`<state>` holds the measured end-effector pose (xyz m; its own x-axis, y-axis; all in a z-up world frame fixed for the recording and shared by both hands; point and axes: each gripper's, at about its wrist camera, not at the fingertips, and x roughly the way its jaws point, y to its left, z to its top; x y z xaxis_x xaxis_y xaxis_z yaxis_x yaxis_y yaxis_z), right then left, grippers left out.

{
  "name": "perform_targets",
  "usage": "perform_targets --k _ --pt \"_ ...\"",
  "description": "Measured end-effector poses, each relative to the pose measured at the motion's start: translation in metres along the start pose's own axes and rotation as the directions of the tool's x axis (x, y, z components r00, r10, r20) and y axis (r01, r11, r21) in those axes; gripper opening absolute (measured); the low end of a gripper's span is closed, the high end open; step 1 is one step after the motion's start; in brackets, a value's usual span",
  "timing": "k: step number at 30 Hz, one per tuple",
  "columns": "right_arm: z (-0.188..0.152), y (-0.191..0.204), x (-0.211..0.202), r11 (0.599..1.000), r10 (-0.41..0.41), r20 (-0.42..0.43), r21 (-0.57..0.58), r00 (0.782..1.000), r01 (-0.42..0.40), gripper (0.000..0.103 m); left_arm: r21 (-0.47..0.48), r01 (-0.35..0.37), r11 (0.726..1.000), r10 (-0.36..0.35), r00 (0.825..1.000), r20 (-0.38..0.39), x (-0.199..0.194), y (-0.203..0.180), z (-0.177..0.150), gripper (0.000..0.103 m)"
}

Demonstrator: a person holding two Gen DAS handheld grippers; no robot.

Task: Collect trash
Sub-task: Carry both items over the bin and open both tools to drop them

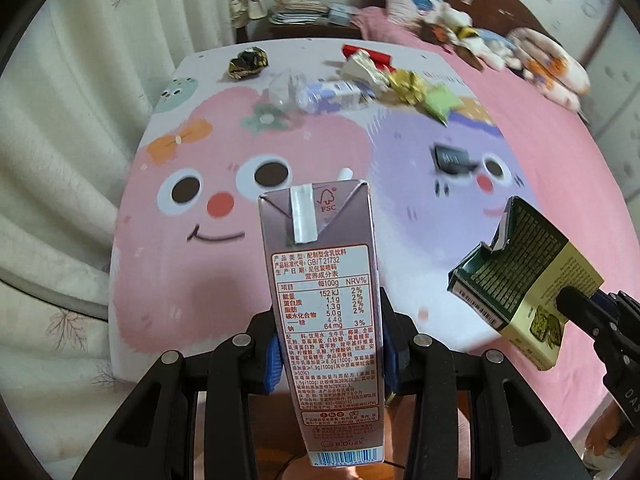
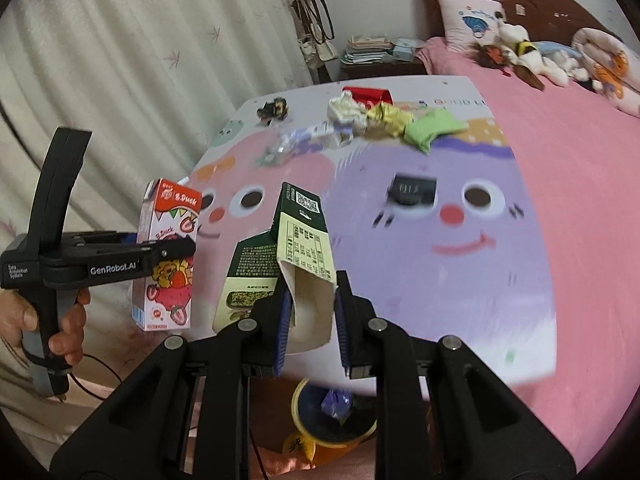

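Observation:
My left gripper (image 1: 330, 354) is shut on a pink B.Duck drink carton (image 1: 322, 292), held upright above the near edge of the cartoon board (image 1: 200, 280); both also show in the right wrist view, the left gripper (image 2: 176, 252) on the carton (image 2: 168, 256). My right gripper (image 2: 310, 320) is shut on an opened green and cream box (image 2: 300, 248), which also shows at the right of the left wrist view (image 1: 528, 284). More trash lies at the board's far end: a crumpled dark wrapper (image 1: 247, 63), a crushed bottle (image 1: 320, 94), yellow and green wrappers (image 1: 420, 92). A small black packet (image 1: 452, 158) lies mid-board.
A yellow-rimmed bin (image 2: 332, 420) with trash inside stands on the floor below my right gripper. The board rests on a pink bed (image 2: 580, 200) with plush toys (image 2: 520, 48) and a pillow near the headboard. Curtains (image 2: 120, 60) hang on the left. A cluttered nightstand (image 2: 380, 54) stands behind.

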<state>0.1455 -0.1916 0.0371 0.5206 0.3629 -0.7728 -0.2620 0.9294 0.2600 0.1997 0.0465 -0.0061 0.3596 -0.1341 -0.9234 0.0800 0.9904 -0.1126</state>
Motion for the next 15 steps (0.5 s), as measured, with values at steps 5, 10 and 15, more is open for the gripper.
perform_targets --k 5,10,15 --pt "-0.052 0.034 -0.017 0.999 -0.037 -0.030 0.022 0.999 0.038 0.017 0.060 0.035 0.998 -0.033 0.999 -0.032 -0.005 0.001 -0.046 0.039" --pt "-0.095 0.052 -0.029 0.996 -0.083 -0.090 0.026 0.992 0.086 0.017 0.104 0.074 0.992 -0.063 0.993 -0.099 0.002 -0.009 -0.089 0.039" --pt "-0.131 0.047 -0.029 0.991 -0.111 -0.150 0.053 0.982 0.120 0.017 0.127 0.091 0.988 -0.071 0.985 -0.155 0.019 -0.026 -0.126 0.039"
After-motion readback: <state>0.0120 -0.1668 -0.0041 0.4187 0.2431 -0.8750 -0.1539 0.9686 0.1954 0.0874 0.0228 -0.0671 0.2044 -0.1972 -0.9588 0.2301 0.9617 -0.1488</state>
